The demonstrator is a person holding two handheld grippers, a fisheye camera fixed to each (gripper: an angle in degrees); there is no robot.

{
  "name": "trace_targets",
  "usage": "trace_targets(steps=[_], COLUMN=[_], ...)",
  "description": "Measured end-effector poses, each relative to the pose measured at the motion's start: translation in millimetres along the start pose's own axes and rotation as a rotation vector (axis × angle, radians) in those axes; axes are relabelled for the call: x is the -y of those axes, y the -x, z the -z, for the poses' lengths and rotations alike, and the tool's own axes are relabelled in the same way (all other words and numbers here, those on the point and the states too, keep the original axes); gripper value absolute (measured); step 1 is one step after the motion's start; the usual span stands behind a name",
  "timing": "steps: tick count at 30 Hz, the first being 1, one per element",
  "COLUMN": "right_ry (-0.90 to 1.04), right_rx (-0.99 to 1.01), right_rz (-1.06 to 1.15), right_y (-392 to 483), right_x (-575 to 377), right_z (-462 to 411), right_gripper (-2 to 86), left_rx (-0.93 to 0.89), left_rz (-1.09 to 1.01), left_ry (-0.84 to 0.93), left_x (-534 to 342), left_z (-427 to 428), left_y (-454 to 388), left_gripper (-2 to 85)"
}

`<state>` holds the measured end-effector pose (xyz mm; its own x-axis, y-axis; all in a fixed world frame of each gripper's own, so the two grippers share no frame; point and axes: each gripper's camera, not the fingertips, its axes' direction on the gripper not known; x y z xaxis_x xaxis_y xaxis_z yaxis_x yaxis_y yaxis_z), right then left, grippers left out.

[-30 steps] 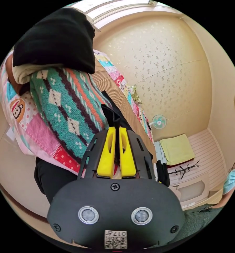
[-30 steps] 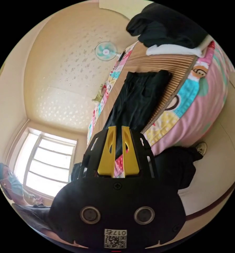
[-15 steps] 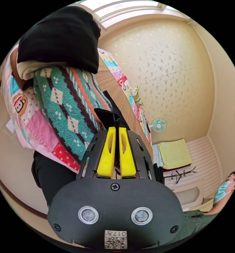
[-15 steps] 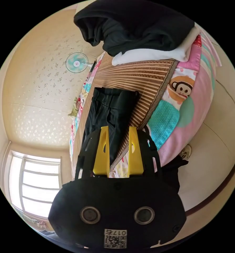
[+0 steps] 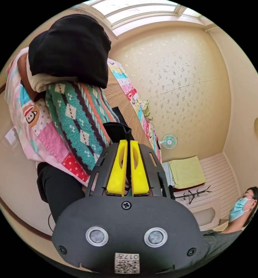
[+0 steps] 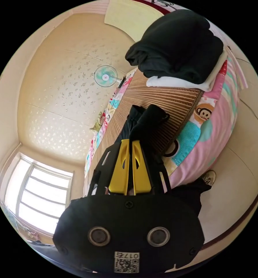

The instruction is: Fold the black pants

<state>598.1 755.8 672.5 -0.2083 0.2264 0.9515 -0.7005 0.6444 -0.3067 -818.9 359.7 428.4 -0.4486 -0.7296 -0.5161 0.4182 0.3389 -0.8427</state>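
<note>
Pinching black cloth, the left gripper (image 5: 127, 142) is seen at centre frame in the left gripper view: jaws nearly closed, a fold of the pants (image 5: 116, 131) caught between the yellow tips and rising just above them. More of the pants is seen beyond, on the mat (image 5: 121, 97).

Upper left of that view: a stack (image 5: 71, 47) of folded clothes, black on top, pale and brown layers under it. A knit (image 5: 77, 113) in teal, orange and brown is spread below the stack, over the quilt (image 5: 39, 127) at left. Fan (image 5: 168, 141) right of centre, against the patterned wall. Yellow cloth (image 5: 186, 172) lower right. A masked person (image 5: 241, 207) sits at the lower right edge.

Right gripper view: the right gripper (image 6: 129, 143) is at centre, jaws nearly together, the pants (image 6: 147, 123) gripped between them, a bunched end standing up just above the tips. The rest of the pants trails to the left of the jaws along the mat (image 6: 169, 100). Stack (image 6: 178, 47) upper right, black over white, resting on the mat's far end. Quilt (image 6: 215, 124) at right, hanging over the edge. Fan (image 6: 105, 76) upper centre. Window (image 6: 39, 197) lower left. Shoe (image 6: 208, 176) on the floor at right.
</note>
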Motion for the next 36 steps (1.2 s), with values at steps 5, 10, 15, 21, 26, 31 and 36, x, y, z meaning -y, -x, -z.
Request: trace_targets(steps=[5,10,15,21,26,31,36], right_ry=[-0.179,-0.234,-0.286,-0.246,-0.17,-0.118,-0.163], right_rx=[-0.036,-0.092,-0.135,-0.254,-0.376,-0.39,-0.352], right_rz=[0.116,0.15,0.124,0.078,0.071,0.061,0.116], right_y=[26.9,43.4,59.8,74.8,70.2,48.3,47.6], right_x=[-57.6,-69.7,-58.7,-34.7,-17.1,-4.4,-30.7], right_z=[73.1,70.7,28.5,-43.5,-103.0,-140.2,-118.2], right_gripper=[1.2,1.5,1.9,2.6,3.9,8.4,12.0], left_rx=[0.028,0.029,0.045,0.327,0.374,0.43,0.35], left_rz=[-0.048,-0.026,-0.004,-0.047,0.078,-0.055,-0.158], left_ry=[-0.012,0.021,0.027,0.082,0.175,0.138,0.134], left_x=[-9.4,20.7,77.0,141.4,174.3,179.1,150.2], left_z=[14.5,-47.9,-161.6,-311.3,-418.7,-462.8,-461.8], left_y=[-16.9,-27.2,-45.2,-71.8,-42.8,-50.5,-47.4], left_gripper=[-0.9,-0.9,-0.9,-0.8,0.1,9.4,16.3])
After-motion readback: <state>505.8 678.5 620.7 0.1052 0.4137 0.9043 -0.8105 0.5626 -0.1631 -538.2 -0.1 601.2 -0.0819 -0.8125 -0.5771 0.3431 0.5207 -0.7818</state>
